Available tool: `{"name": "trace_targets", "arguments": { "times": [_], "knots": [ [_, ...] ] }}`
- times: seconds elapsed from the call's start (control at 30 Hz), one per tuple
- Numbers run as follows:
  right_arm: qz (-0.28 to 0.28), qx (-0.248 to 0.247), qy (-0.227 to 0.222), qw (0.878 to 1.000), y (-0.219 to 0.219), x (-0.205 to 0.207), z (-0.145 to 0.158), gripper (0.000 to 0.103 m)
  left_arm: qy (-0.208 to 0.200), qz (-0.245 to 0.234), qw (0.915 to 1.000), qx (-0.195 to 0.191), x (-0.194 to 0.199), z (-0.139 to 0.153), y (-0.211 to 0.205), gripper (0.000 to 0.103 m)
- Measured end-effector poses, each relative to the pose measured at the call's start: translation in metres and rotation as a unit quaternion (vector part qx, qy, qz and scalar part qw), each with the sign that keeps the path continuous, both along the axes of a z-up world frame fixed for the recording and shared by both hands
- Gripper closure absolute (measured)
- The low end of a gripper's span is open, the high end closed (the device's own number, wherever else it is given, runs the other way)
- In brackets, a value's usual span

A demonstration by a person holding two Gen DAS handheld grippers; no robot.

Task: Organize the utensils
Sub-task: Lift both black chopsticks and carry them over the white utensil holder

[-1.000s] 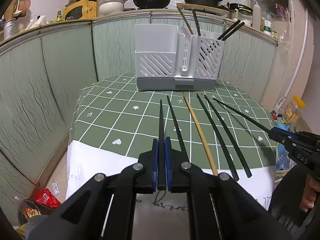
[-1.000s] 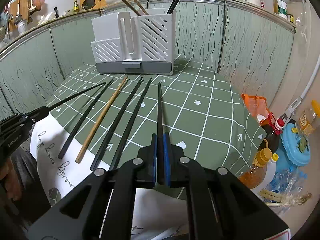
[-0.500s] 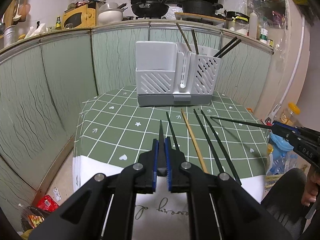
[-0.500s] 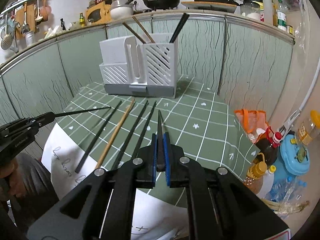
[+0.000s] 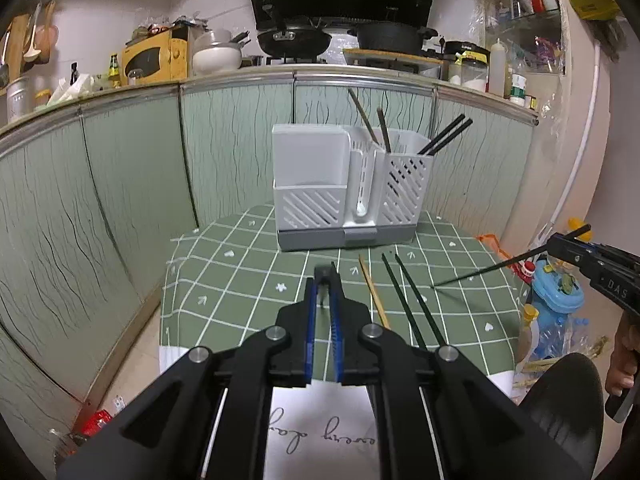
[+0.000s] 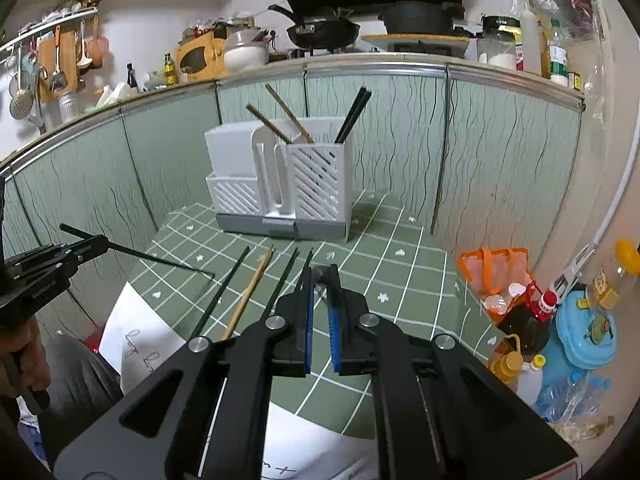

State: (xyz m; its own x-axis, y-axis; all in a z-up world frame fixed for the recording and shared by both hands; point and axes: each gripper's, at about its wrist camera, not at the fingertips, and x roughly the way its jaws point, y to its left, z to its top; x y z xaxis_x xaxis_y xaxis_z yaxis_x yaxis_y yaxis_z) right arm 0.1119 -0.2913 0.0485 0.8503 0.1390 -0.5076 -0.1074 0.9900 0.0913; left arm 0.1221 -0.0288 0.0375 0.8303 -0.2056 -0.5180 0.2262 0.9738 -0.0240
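Both grippers have risen since a second ago, each lifting a black chopstick off the green checked tablecloth. The left gripper pinches one chopstick; the right gripper pinches another. A bamboo chopstick and black ones lie before the white utensil holder. Only the right view shows the orange bag

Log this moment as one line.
left gripper: shut on left chopstick | right gripper: shut on right chopstick | both black, off table | lying: wooden chopstick, three black | holder: four standing
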Motion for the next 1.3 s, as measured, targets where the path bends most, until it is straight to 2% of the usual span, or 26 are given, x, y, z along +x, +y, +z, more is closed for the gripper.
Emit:
{"name": "trace_targets", "arguments": {
  "times": [0.17,0.73,1.1,1.3],
  "knots": [
    [0.007,0.008,-0.008,1.0,-0.002,0.0,0.01,0.097,-0.012,-0.004,0.9999,-0.004,-0.002,0.014,0.001,0.095],
    [0.011,0.019,-0.03,0.999,-0.009,0.003,0.035,0.097,-0.013,-0.032,0.9993,-0.014,0.001,0.037,0.0,0.095],
    [0.014,-0.002,-0.037,0.999,-0.011,0.015,0.057,0.097,-0.012,-0.068,0.9976,-0.008,0.017,0.053,-0.006,0.095],
    [0.015,0.002,-0.041,0.999,-0.021,0.025,0.071,0.097,-0.02,-0.082,0.9964,-0.008,0.027,0.066,-0.009,0.095]
  ]
}}
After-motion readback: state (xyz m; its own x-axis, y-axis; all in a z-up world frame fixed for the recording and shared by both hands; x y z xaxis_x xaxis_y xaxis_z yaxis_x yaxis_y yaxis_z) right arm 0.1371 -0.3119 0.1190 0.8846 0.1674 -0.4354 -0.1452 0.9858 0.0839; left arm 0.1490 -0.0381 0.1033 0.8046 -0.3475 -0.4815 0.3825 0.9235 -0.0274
